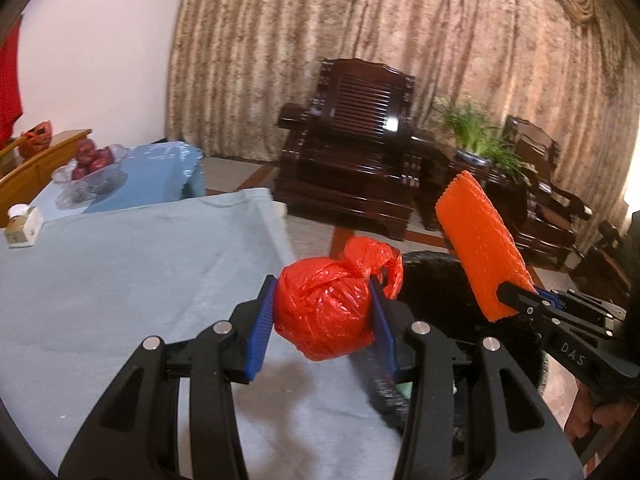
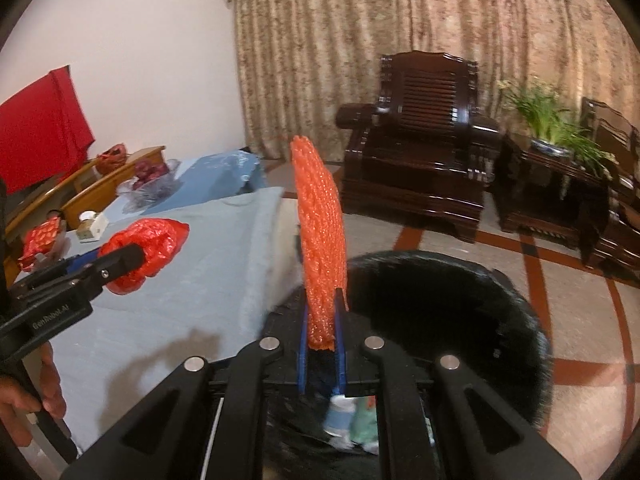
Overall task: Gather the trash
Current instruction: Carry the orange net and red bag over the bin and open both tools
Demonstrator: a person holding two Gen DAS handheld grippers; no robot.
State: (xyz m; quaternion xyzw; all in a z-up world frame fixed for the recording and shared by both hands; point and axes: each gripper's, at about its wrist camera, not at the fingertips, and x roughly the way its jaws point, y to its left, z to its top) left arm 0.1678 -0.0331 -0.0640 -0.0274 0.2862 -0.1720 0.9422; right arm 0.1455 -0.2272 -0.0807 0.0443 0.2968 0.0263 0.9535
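Note:
My left gripper (image 1: pixel 322 314) is shut on a knotted red plastic bag (image 1: pixel 326 308), its blue pads pressing both sides, held over the right edge of the blue-covered table (image 1: pixel 120 280). In the right wrist view the same red plastic bag (image 2: pixel 144 254) hangs at the left in the left gripper (image 2: pixel 120 262). My right gripper (image 2: pixel 322 316) is shut on the lower end of an orange foam net sleeve (image 2: pixel 320 232), which stands upright above a black bin (image 2: pixel 460 312). From the left wrist view, the orange foam net sleeve (image 1: pixel 482 248) slants over the black bin (image 1: pixel 440 292), clamped in the right gripper (image 1: pixel 520 296).
Crumpled trash (image 2: pixel 352 420) lies inside the bin. On the table stand a glass bowl of red fruit (image 1: pixel 90 168), a small box (image 1: pixel 22 226) and a red packet (image 2: pixel 40 240). Dark wooden armchairs (image 2: pixel 424 152) and a potted plant (image 2: pixel 548 124) line the curtain. A hand (image 2: pixel 24 396) grips the left handle.

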